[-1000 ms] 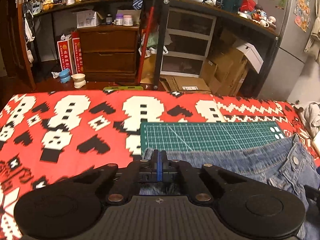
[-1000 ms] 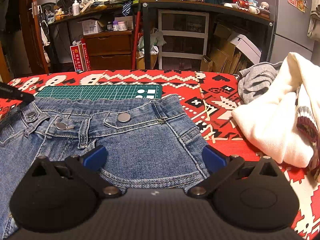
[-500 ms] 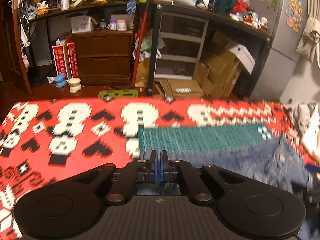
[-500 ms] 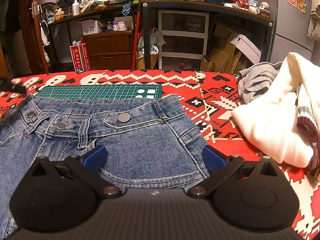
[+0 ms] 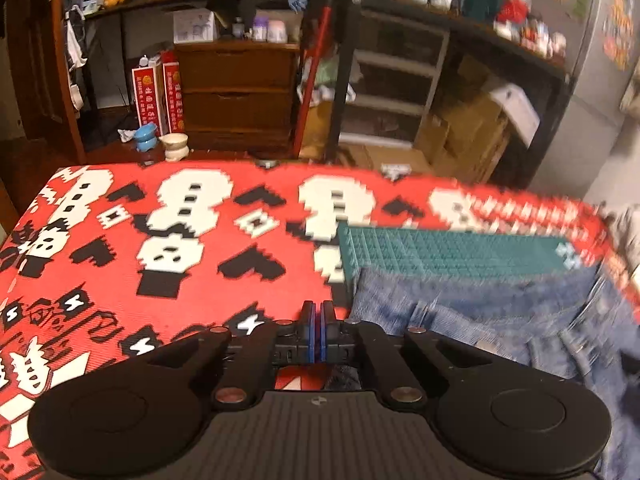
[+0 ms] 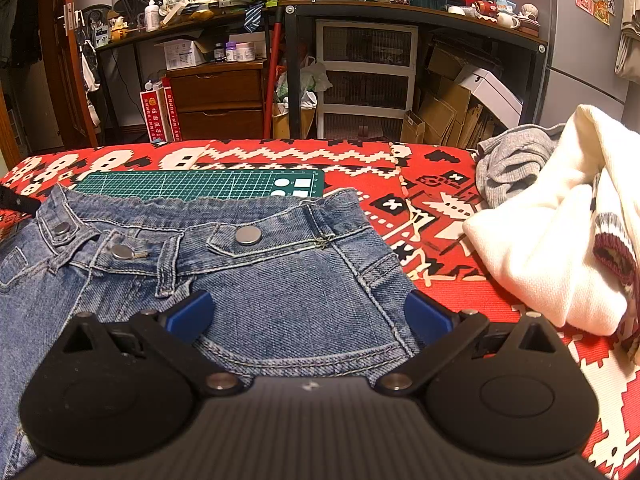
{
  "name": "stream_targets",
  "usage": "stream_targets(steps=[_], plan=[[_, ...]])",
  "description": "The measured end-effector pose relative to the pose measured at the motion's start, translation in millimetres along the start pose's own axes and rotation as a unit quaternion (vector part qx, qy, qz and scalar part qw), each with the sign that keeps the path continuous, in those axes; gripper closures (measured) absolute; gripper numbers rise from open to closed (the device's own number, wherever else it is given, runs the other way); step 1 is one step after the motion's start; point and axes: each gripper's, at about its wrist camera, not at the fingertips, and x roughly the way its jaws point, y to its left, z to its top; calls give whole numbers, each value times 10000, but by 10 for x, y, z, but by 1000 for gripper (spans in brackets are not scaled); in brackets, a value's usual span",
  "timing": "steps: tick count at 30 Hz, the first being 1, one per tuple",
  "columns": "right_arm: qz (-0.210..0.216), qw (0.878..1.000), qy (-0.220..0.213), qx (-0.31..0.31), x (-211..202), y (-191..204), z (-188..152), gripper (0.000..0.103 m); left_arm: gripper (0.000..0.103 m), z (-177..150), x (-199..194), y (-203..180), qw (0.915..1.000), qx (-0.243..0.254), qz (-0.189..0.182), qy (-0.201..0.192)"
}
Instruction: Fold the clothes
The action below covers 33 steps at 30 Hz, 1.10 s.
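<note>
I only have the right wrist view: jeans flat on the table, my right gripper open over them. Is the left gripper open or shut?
Observer: Shut. The left gripper has its blue pads pressed together, and no denim shows between them.
Operator: Where is it relative to the jeans?
Observer: Its tips point over the red patterned cloth, just left of the left edge of the jeans. That view is motion-blurred, so I cannot tell whether it touches them.

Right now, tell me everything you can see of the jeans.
The jeans are blue denim with pale stitching, belt loops and metal buttons. They lie flat, waistband away from the cameras and overlapping the green cutting mat, on the red patterned cloth. The open right gripper hovers over a pocket.
</note>
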Motion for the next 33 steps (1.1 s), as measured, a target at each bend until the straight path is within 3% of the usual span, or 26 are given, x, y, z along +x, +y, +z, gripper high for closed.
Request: stream_targets(steps=[3, 7, 9, 13, 18, 23, 25, 29, 33], plan=[[0, 10000, -1, -1, 1, 0, -2, 0, 101, 8, -169, 53, 9985, -273, -467, -97], [-1, 10000, -1, 1, -1, 1, -2, 0, 101, -96, -238, 94, 9936, -471, -1002, 203], [-2, 10000, -1, 0, 0, 2, -1, 0, 101, -161, -209, 9, 9952, -258, -878, 334], [-1, 10000, 0, 1, 4, 0, -3, 1, 100, -223, -113, -10, 9979, -86, -605, 210], [1, 10000, 0, -1, 3, 0, -2, 1, 101, -134, -11, 84, 9982, -318, -453, 240], [3, 10000, -3, 1, 7, 3, -5, 1, 101, -100, -190, 58, 9937, -628, -921, 110], [4, 10000, -3, 2, 8, 2, -5, 0, 101, -136, -221, -49, 9927, -481, -1064, 285], [4, 10000, -2, 3, 5, 2, -5, 0, 100, -282, -166, -244, 9942, -3, -940, 521], [6, 10000, -1, 8, 7, 0, -2, 1, 100, -286, -163, -188, 9962, -69, -812, 313]])
